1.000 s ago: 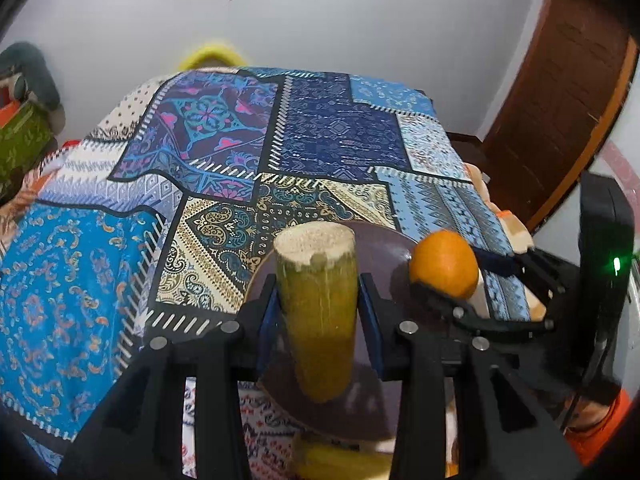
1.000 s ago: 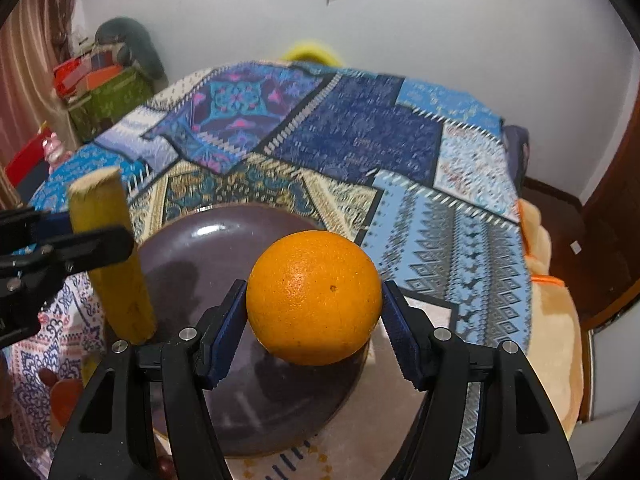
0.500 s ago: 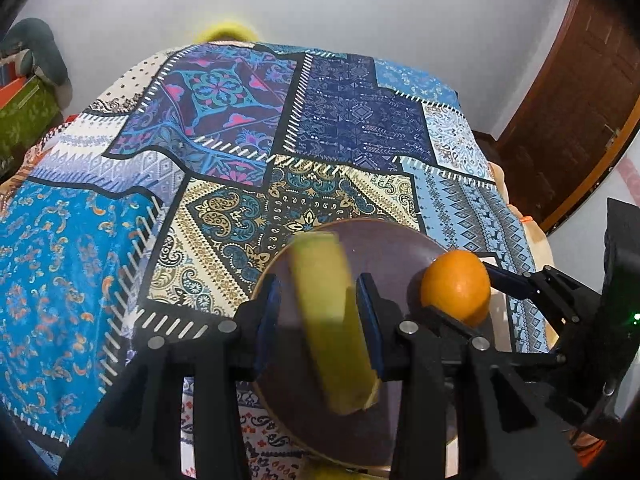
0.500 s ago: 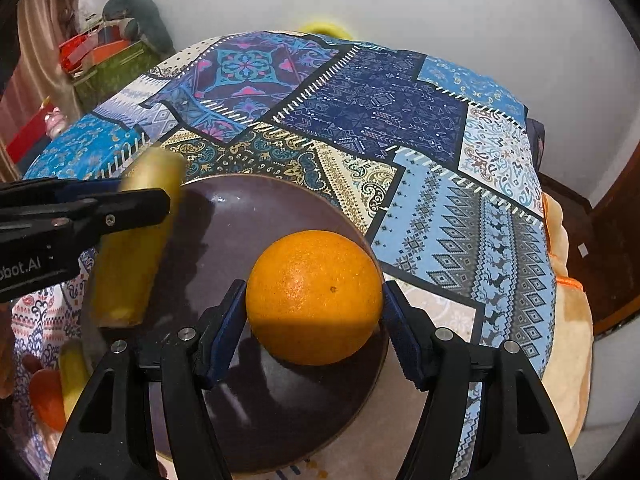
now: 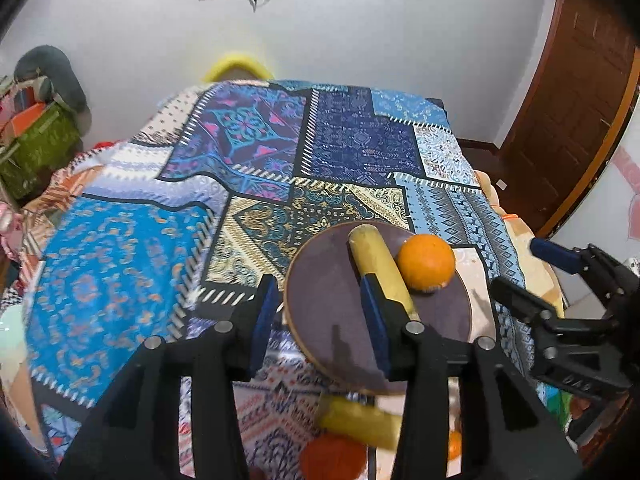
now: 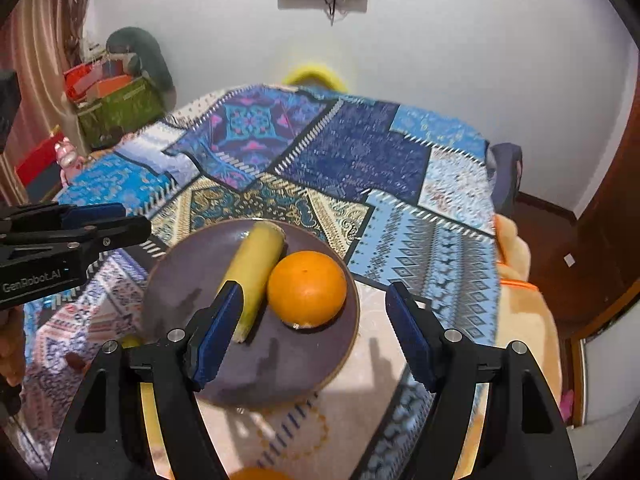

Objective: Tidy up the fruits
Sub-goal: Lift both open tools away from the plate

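Observation:
A dark purple plate (image 5: pixel 324 304) (image 6: pixel 248 364) lies on the patterned bedspread. On it lie a yellow banana piece (image 5: pixel 378 266) (image 6: pixel 254 270) and an orange (image 5: pixel 427 262) (image 6: pixel 307 289), touching side by side. My left gripper (image 5: pixel 320 320) is open and empty above the plate's left part. My right gripper (image 6: pixel 316 336) is open and empty just behind the orange; it also shows in the left wrist view (image 5: pixel 516 276). The left gripper shows at the left edge of the right wrist view (image 6: pixel 100 224).
Another banana piece (image 5: pixel 360 420) and an orange fruit (image 5: pixel 332 456) lie in front of the plate, with more fruit partly hidden (image 6: pixel 256 474). The patterned bedspread (image 5: pixel 240 184) stretches ahead. A green box (image 6: pixel 116 114) stands far left, a brown door (image 5: pixel 576 120) right.
Both grippers have opened and pulled back. The banana piece, held upright before, now lies flat on the plate. The orange, held before, now rests on the plate beside it.

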A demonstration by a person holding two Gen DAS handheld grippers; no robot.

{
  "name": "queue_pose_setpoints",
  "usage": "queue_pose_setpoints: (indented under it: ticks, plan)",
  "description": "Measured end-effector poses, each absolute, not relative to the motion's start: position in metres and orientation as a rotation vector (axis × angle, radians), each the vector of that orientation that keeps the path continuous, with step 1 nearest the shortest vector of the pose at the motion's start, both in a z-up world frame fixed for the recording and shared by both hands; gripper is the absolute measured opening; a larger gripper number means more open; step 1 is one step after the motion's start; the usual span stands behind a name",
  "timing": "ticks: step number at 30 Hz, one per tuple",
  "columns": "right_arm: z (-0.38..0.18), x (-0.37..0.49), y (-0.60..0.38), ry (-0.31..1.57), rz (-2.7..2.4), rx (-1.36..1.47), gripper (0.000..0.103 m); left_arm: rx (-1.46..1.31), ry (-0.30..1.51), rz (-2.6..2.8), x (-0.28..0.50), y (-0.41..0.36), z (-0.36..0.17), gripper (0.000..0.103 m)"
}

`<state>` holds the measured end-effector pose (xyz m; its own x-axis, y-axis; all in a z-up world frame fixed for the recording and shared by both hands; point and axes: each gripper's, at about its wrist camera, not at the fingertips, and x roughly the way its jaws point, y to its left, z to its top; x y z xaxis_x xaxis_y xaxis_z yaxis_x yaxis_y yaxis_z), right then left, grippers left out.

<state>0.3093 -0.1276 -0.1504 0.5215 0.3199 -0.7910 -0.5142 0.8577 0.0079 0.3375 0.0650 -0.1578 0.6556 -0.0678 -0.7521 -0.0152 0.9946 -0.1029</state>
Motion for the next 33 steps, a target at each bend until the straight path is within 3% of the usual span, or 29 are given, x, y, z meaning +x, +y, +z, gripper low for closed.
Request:
queue_pose_setpoints:
  ticks: [10, 19, 33]
  plan:
    - [-0.116, 0.256, -0.145, 0.837, 0.499, -0.212, 0.073, -0.1, 0.803, -0.003, 0.268, 0.071, -0.125, 0.06]
    - [-0.111, 0.217, -0.155, 0.828, 0.491, -0.197, 0.075, -0.097, 0.829, 0.003, 0.223, 0.072, -0.131, 0.071]
    - [-0.146, 0.185, -0.166, 0.905, 0.462, -0.201, 0.077, -0.153, 1.036, -0.024, 0.19, 0.052, -0.202, 0.072]
